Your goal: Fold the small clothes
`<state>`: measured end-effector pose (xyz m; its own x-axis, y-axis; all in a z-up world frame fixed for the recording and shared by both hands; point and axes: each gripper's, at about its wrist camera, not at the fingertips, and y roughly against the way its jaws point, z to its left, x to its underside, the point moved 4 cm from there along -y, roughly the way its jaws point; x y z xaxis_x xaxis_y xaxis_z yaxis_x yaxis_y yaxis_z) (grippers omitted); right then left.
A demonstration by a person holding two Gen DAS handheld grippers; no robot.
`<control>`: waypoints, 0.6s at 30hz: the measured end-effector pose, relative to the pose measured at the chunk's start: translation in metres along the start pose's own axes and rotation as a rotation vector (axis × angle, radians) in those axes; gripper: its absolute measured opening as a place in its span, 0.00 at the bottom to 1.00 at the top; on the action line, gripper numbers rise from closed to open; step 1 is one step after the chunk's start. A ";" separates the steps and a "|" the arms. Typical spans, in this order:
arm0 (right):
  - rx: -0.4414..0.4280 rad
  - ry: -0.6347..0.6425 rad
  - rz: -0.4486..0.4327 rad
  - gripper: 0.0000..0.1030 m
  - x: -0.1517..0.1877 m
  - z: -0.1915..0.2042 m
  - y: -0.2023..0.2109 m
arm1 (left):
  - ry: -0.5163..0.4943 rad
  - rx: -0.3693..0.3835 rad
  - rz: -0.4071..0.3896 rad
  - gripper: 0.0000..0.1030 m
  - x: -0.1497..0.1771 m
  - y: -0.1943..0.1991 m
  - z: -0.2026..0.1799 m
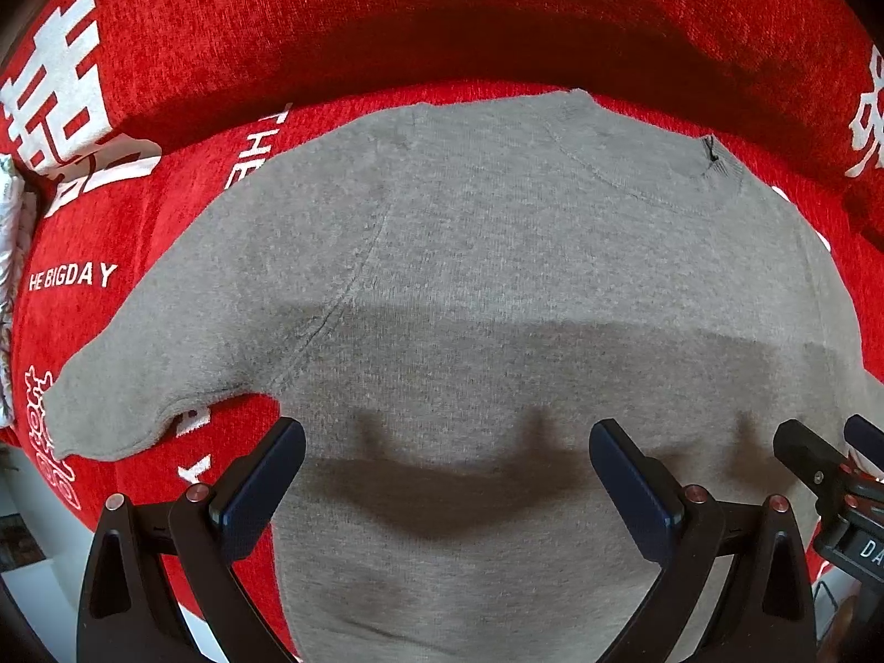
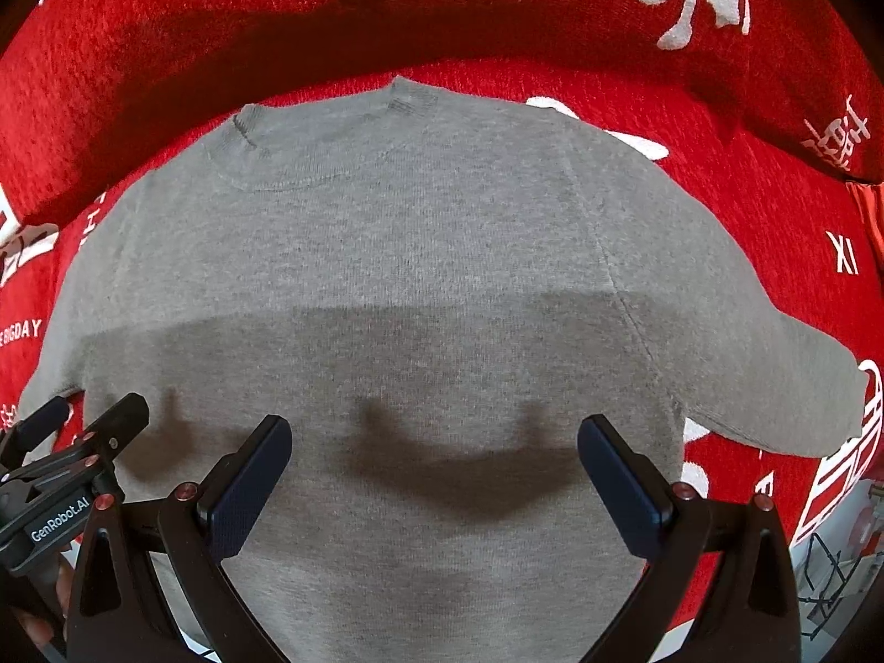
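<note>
One grey top (image 1: 497, 276) is seen, laid on one red cover (image 1: 138, 232); two grippers (image 1: 447, 475) (image 2: 436, 469) are counted.

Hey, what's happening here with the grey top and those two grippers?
A person holds a gripper in each hand above a small grey knit top spread flat on a red printed cover. The left gripper and right gripper are both open, side by side over the lower body of the garment, holding nothing. Both short sleeves lie spread out; no fold is made yet.
</note>
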<state>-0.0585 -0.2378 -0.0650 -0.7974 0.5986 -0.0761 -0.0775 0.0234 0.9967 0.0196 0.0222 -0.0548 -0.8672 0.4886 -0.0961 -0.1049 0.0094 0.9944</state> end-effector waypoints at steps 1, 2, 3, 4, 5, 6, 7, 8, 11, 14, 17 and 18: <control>0.001 0.001 0.001 1.00 0.000 0.000 0.000 | 0.000 0.002 0.001 1.00 0.000 0.000 0.000; 0.002 0.002 0.002 1.00 0.000 0.001 0.000 | 0.000 0.004 0.001 1.00 0.001 0.000 0.000; 0.003 0.003 0.002 1.00 0.000 0.003 0.000 | 0.002 0.005 0.001 1.00 0.001 0.000 0.001; 0.003 0.004 0.003 1.00 0.000 0.004 0.000 | 0.005 0.007 0.000 1.00 0.001 0.001 0.003; 0.004 0.005 0.003 1.00 -0.001 0.006 -0.001 | 0.009 0.010 0.000 1.00 0.001 0.001 0.003; 0.005 0.007 0.002 1.00 -0.001 0.007 0.000 | 0.013 0.014 -0.001 1.00 0.001 0.001 0.004; 0.005 0.009 0.002 1.00 -0.001 0.008 0.000 | 0.016 0.020 -0.001 1.00 0.002 0.001 0.005; 0.006 0.010 0.001 1.00 -0.001 0.009 0.000 | 0.017 0.023 -0.001 1.00 0.001 0.001 0.005; 0.007 0.013 -0.002 1.00 0.002 0.010 0.001 | 0.019 0.031 -0.003 1.00 0.001 0.002 0.009; 0.010 0.020 -0.003 1.00 0.002 0.016 0.001 | 0.027 0.041 -0.006 1.00 0.000 0.002 0.012; 0.011 0.027 -0.005 1.00 -0.001 0.026 0.002 | 0.035 0.050 -0.008 1.00 0.001 0.002 0.017; 0.009 0.030 -0.005 1.00 -0.001 0.029 0.002 | 0.038 0.053 -0.010 1.00 0.001 0.002 0.019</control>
<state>-0.0405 -0.2151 -0.0625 -0.8146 0.5742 -0.0815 -0.0760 0.0335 0.9965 0.0276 0.0395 -0.0523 -0.8842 0.4548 -0.1063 -0.0885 0.0603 0.9943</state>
